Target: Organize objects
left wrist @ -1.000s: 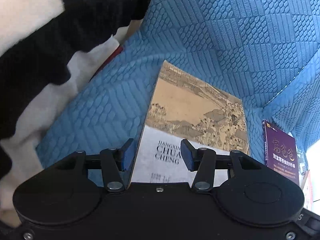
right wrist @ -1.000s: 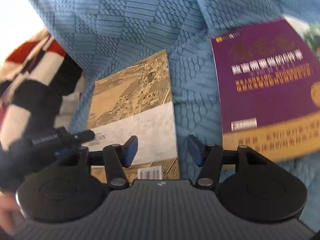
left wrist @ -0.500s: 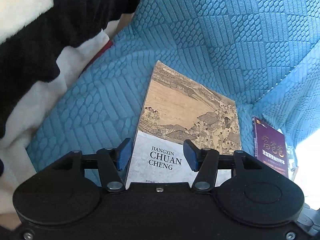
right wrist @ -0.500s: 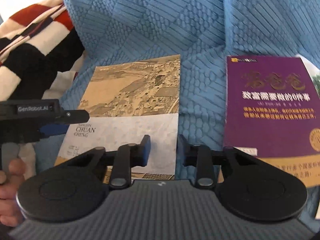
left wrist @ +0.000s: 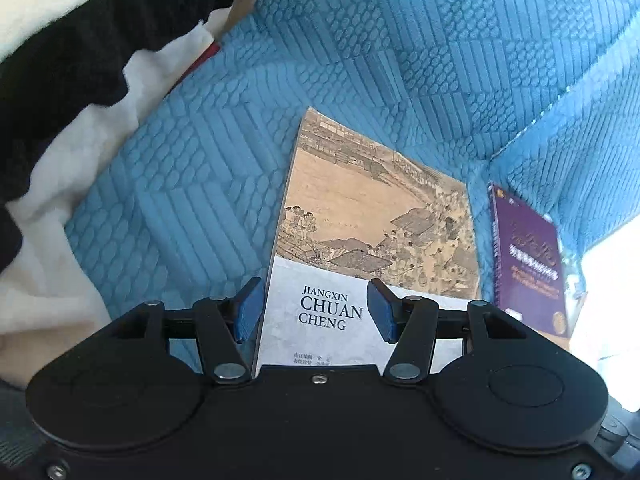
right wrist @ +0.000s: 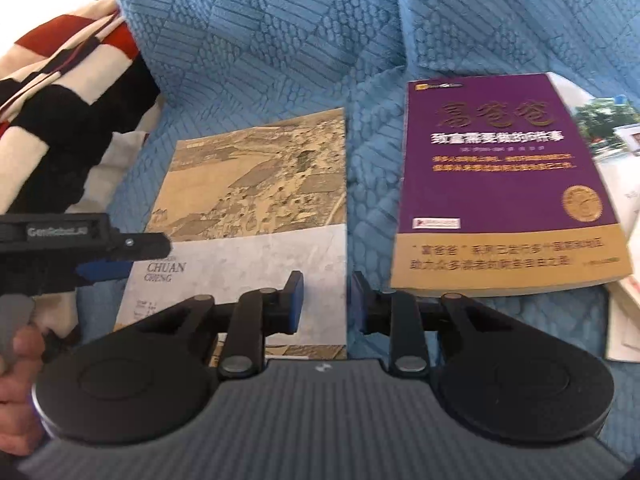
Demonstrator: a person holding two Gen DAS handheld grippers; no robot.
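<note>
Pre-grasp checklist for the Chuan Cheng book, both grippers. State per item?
1. Left gripper jaws apart, straddling the Chuan Cheng book left edge: ok.
2. Right gripper jaws apart over the book's right edge: ok.
3. Book lying flat on the blue sofa cover, nothing on top: ok.
4. Purple book separate from target: ok.
5. Striped blanket off the book: ok.
6. Jaw contact with cover: cannot tell.

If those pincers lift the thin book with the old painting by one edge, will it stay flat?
Probably not. The painting book looks thin and soft-covered, so it would likely sag. It seems light. Lying flat on the blue cushion, its edge may be awkward to get under.
</note>
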